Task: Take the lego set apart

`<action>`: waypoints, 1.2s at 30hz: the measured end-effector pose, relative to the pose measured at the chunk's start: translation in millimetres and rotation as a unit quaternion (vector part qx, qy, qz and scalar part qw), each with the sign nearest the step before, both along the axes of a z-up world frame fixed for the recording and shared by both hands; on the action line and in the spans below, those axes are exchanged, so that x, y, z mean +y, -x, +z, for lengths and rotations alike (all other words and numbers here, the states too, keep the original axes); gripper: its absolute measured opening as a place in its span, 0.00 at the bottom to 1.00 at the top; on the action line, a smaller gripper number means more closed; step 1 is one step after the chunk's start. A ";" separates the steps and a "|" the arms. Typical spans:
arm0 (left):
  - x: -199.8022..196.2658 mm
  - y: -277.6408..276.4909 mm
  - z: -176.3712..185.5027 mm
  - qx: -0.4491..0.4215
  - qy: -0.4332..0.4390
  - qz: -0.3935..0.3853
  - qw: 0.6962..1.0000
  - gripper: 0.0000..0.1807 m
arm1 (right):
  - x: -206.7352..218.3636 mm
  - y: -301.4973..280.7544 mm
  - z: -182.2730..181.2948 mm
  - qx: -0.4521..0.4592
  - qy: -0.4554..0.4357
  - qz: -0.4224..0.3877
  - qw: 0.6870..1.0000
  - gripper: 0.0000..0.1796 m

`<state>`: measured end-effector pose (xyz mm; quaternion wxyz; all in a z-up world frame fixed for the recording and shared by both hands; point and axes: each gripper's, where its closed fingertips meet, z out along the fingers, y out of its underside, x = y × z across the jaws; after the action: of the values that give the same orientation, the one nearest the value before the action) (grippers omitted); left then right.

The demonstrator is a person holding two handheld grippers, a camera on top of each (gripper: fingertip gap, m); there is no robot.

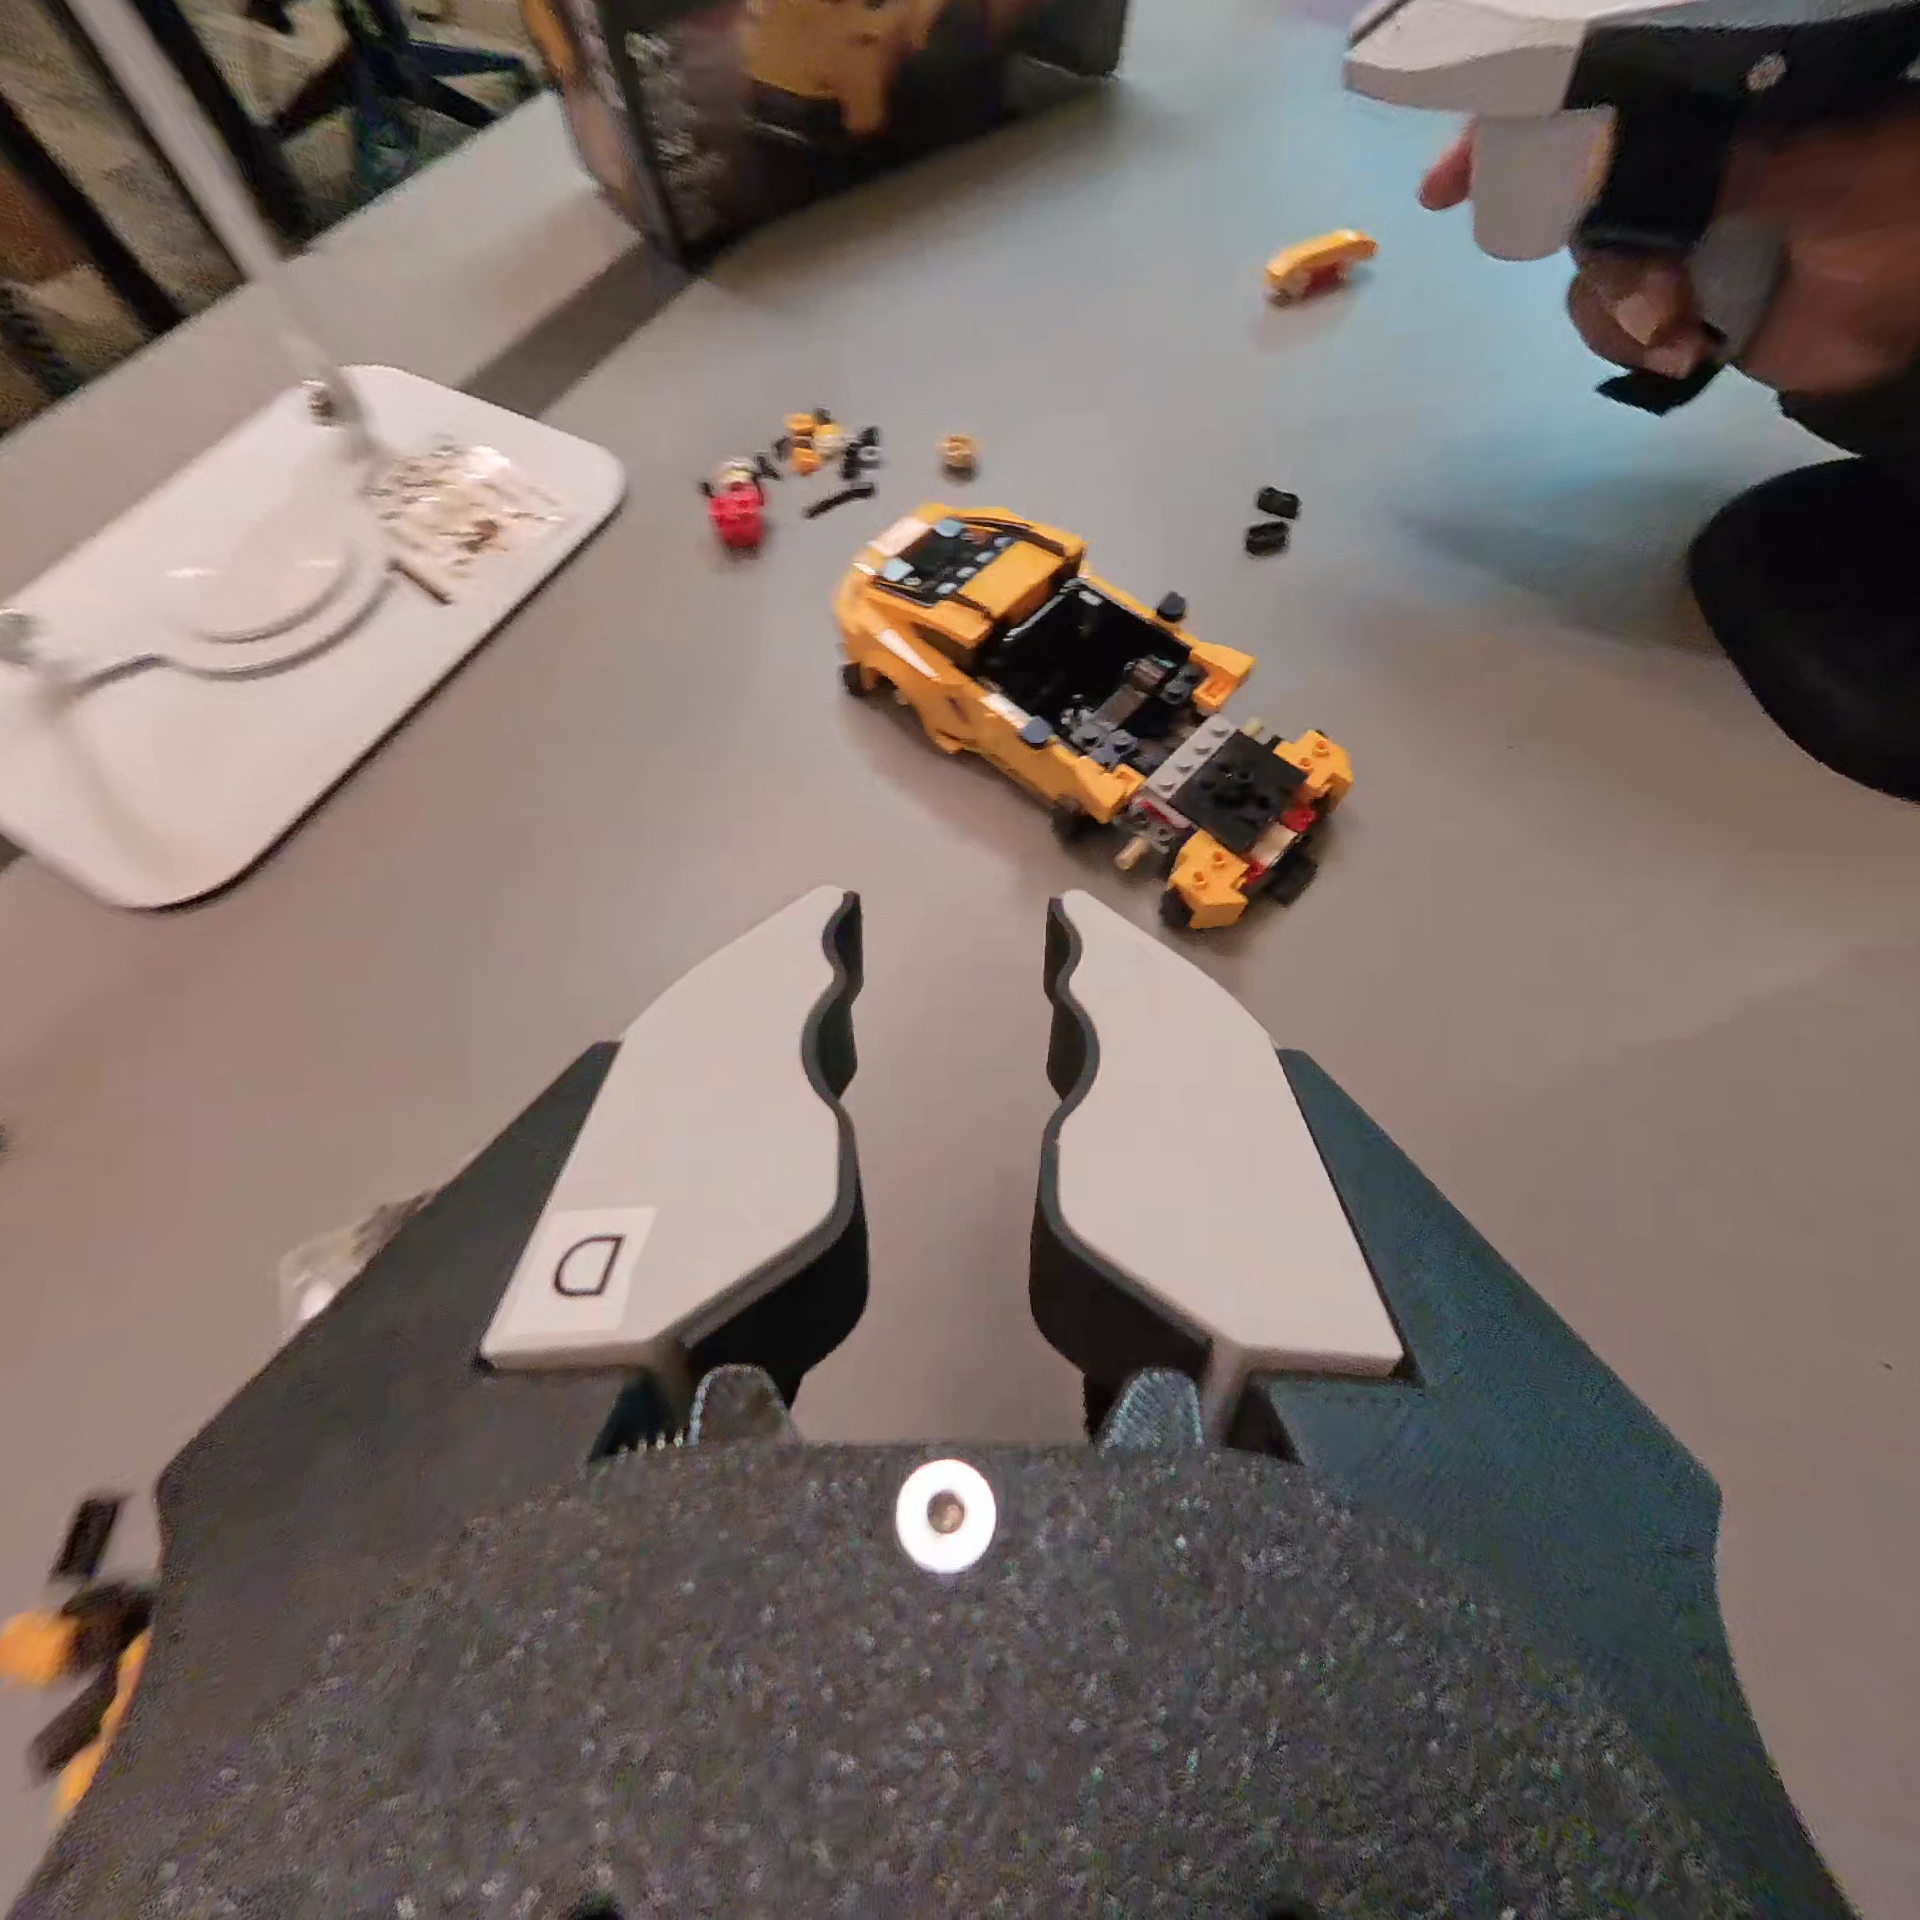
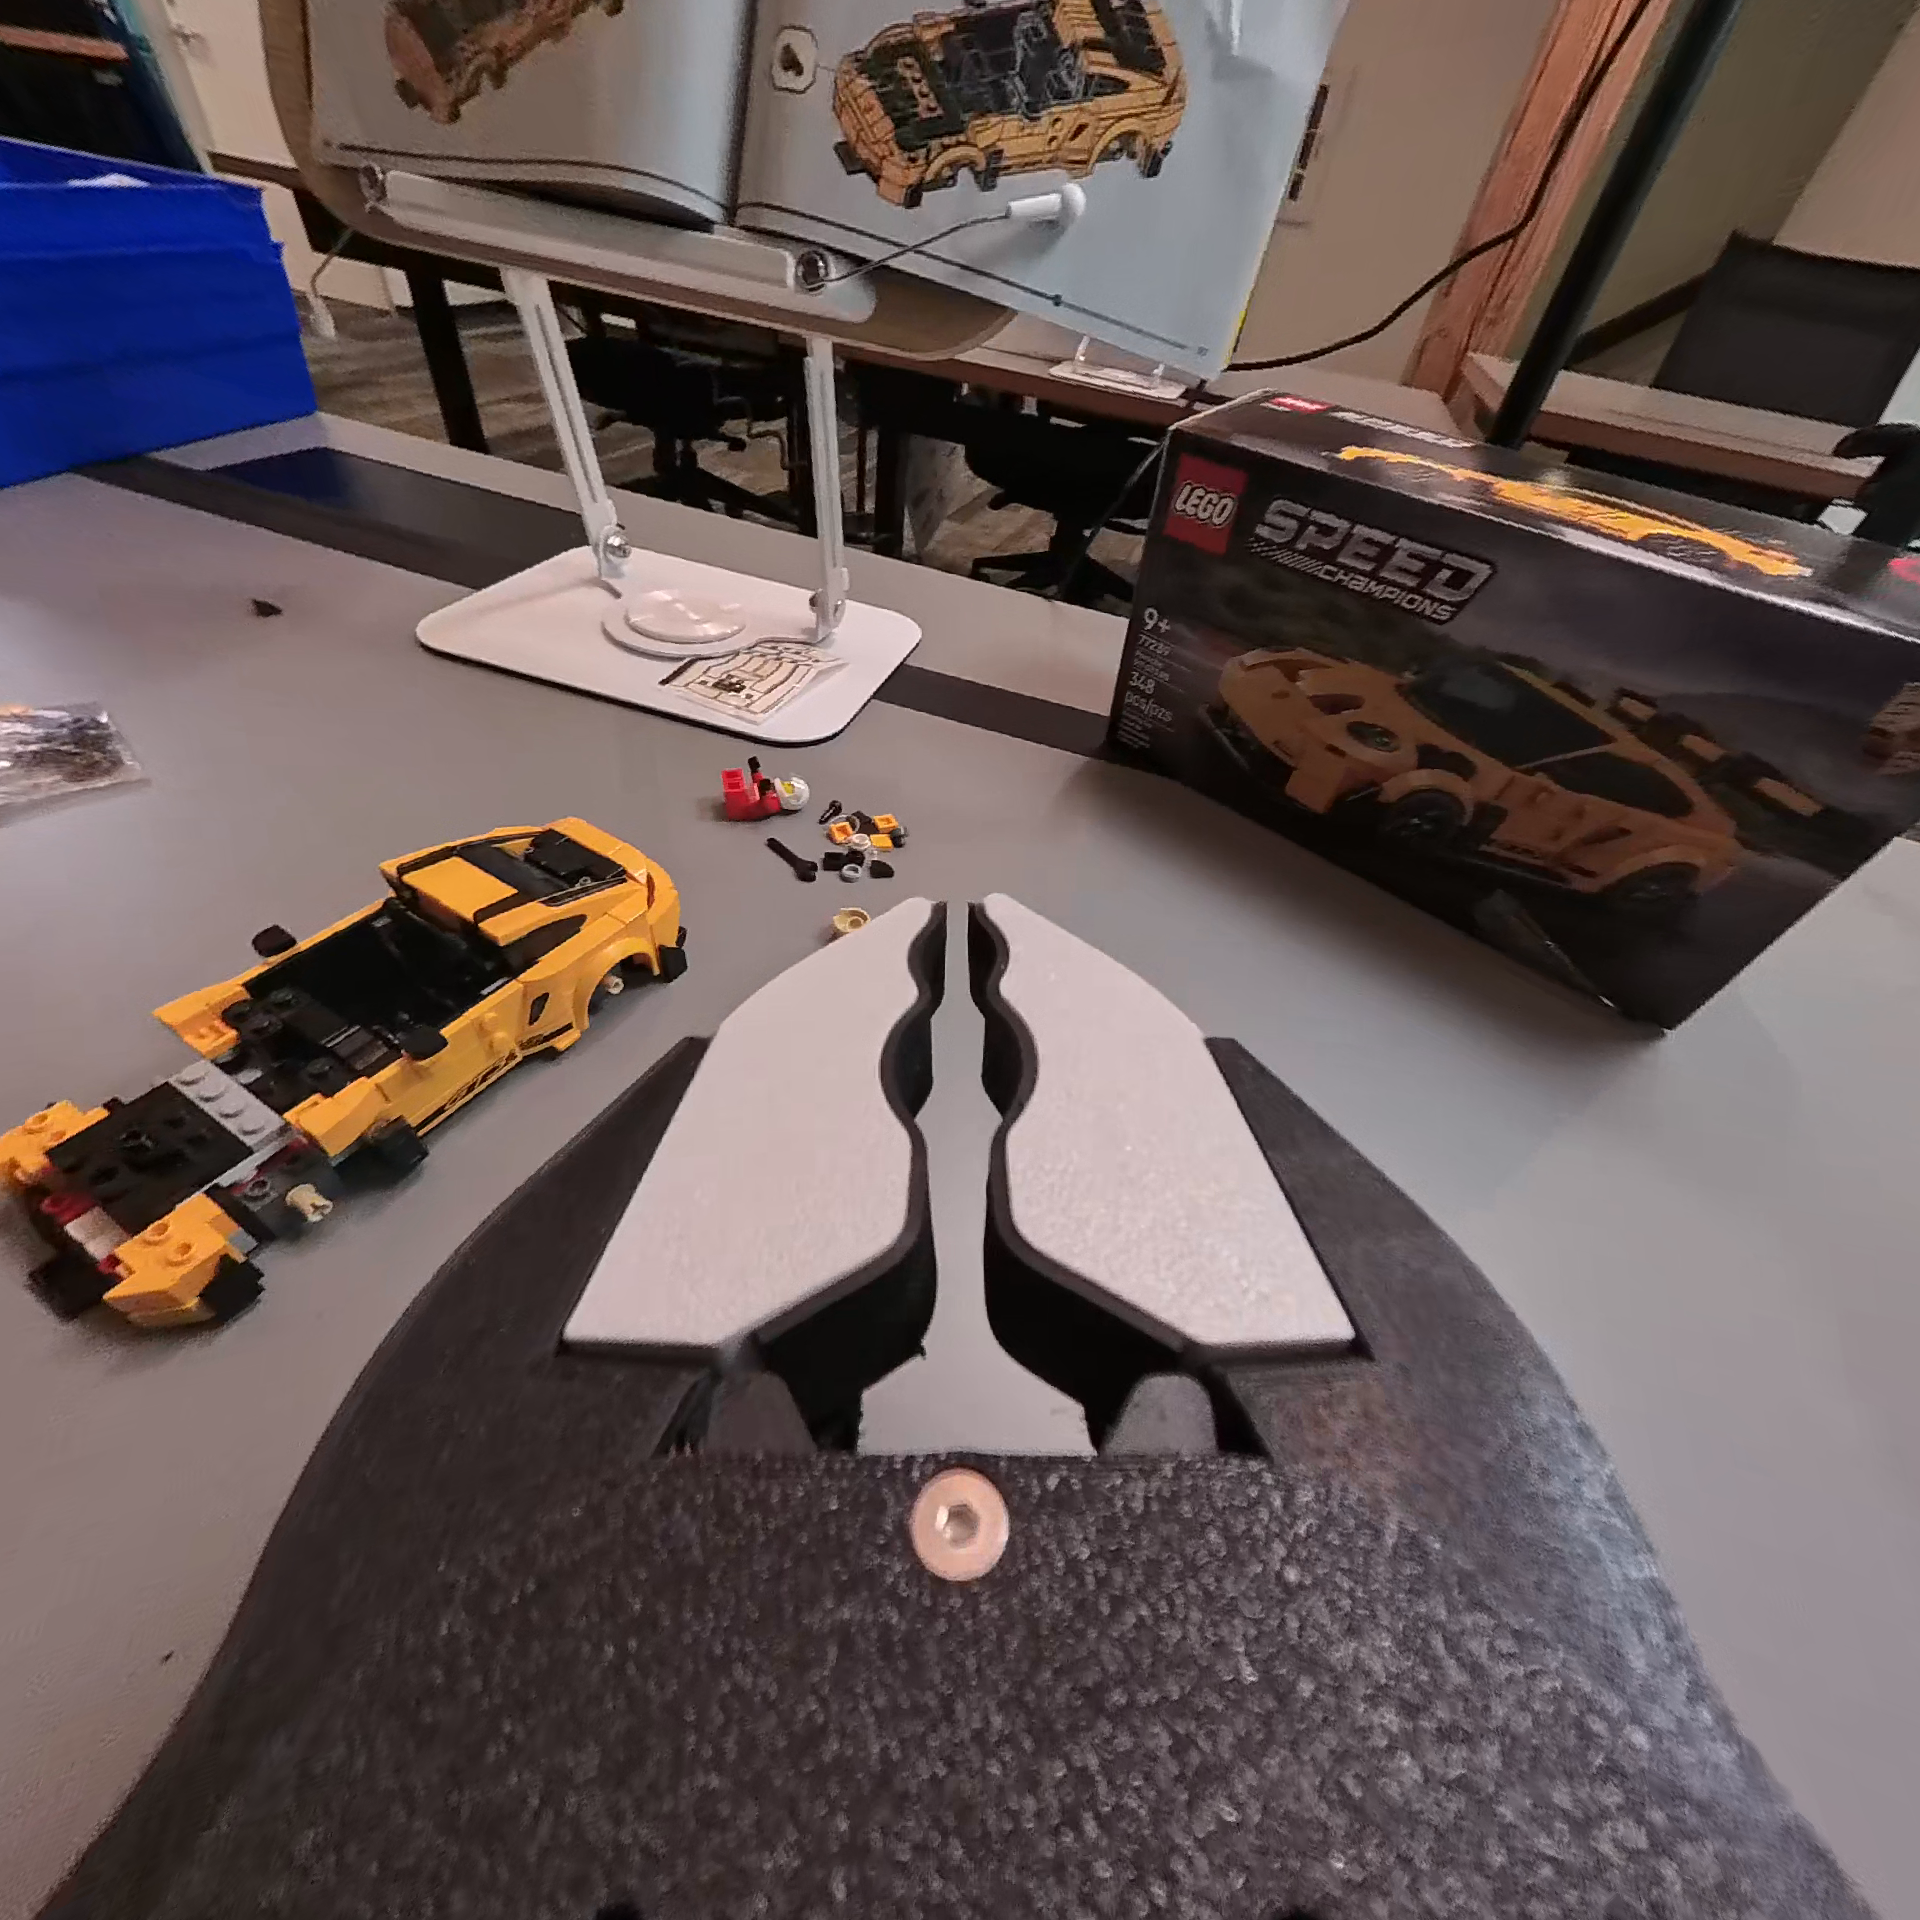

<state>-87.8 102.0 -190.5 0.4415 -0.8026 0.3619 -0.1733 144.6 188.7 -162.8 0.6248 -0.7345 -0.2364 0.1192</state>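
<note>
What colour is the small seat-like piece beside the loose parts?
Red; the right wrist view shows it best.

Left wrist view: above table (image 1: 1558, 935), facing lego car (image 1: 1081, 686) nearby | Right wrist view: lower, facing box (image 2: 1507, 707) | Shared: car, loose parts (image 2: 831, 821).

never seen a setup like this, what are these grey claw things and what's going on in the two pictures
The claws are two-finger grippers that a person holds, one per hand, each with a camera looking along its fingers. One picture is from the left gripper, open and empty. The other is from the right gripper, nearly shut, holding nothing. On the grey table lie a half-dismantled yellow toy car, a cluster of small loose pieces, the set's box, and a white stand holding the instruction booklet.
</note>
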 end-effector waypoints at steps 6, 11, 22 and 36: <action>32.7 -22.9 -9.3 -0.064 -0.032 0.004 0.997 0.15 | 0.4 2.9 -0.4 0.011 0.002 0.009 1.000 0.05; 80.0 10.1 24.1 -0.091 -0.136 0.093 0.982 0.11 | 0.8 3.5 3.5 0.022 -0.007 0.009 1.000 0.05; 162.7 95.5 112.4 -0.147 -0.253 0.235 0.927 0.16 | 29.8 53.8 54.6 -0.025 -0.094 0.014 0.995 0.26; 158.9 143.4 112.8 -0.136 -0.285 0.280 0.907 0.14 | 202.3 295.4 137.5 -0.110 -0.134 -0.033 0.984 0.66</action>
<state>-231.2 261.0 -77.7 0.7266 -0.6796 0.0927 -0.0402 -150.8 390.9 -25.3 0.6913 -0.6602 -0.2933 -0.0161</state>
